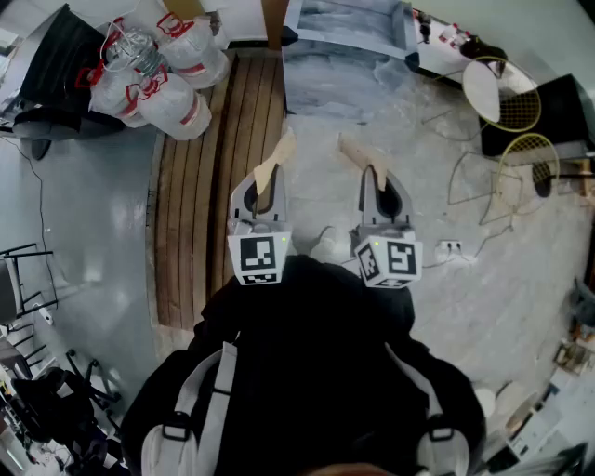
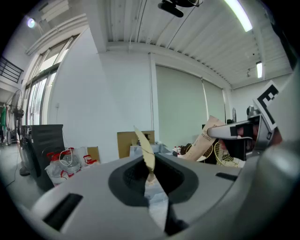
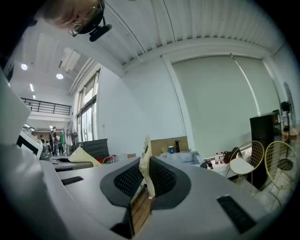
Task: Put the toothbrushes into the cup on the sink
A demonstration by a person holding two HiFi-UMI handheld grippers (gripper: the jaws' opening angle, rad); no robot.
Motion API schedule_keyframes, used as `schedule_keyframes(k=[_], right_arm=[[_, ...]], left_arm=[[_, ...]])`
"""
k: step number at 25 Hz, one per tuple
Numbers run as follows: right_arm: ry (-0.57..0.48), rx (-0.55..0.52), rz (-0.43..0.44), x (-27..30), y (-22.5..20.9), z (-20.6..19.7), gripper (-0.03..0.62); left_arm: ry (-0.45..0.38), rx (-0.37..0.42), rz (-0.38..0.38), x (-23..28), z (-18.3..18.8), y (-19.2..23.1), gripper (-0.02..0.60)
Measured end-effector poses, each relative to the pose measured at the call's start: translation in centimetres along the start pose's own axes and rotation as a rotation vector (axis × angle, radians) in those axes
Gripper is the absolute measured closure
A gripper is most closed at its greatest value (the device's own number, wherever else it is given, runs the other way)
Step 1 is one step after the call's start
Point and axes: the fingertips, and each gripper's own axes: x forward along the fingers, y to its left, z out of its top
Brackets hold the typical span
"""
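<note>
Tan fingers (image 1: 275,160); black-white marker cubes (image 1: 256,259); brown slatted boards (image 1: 200,204); white bags (image 1: 181,102), red handles (image 1: 173,23).

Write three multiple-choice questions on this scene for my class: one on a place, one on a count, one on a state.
1. Where in the head view are the plastic bags?
A. upper left
B. between the grippers
C. lower right

2. How many gold wire chairs are there?
A. one
B. two
C. four

3. How do the jaws of the left gripper and right gripper stand?
A. wide apart
B. on a toothbrush
C. together, empty

Key: 1 A, the bags lie in the upper left corner; 2 B, two chairs stand at the upper right; 3 C, each gripper view shows the tips meeting with nothing between.
</note>
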Motion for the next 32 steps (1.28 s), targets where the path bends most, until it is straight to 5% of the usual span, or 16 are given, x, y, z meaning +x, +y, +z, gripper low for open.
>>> schedule_keyframes(k=[3,13,23,32], right_arm=[[0.001,-0.002,-0.004,-0.3,0.2,-0.3,0.562],[-0.006,0.045,-0.067,0.2,2.3,-0.7,0.561],[-0.044,0.028,-0.129,-0.1,3.3,0.1,0.561],[-0.079,0.032,-0.115,3.2,2.9,0.4,0.561]], left_arm=[[0.011,0.039,-0.012,-0.4,-0.4,0.2,0.552],[-0.003,-0.022,-0.050,-1.2,-1.5,3.5,0.552],[0.008,0.045,-0.126,-0.8,-3.1,4.6,0.552],[-0.021,0.079,-0.119,2.2,-1.5,6.3,0.552]])
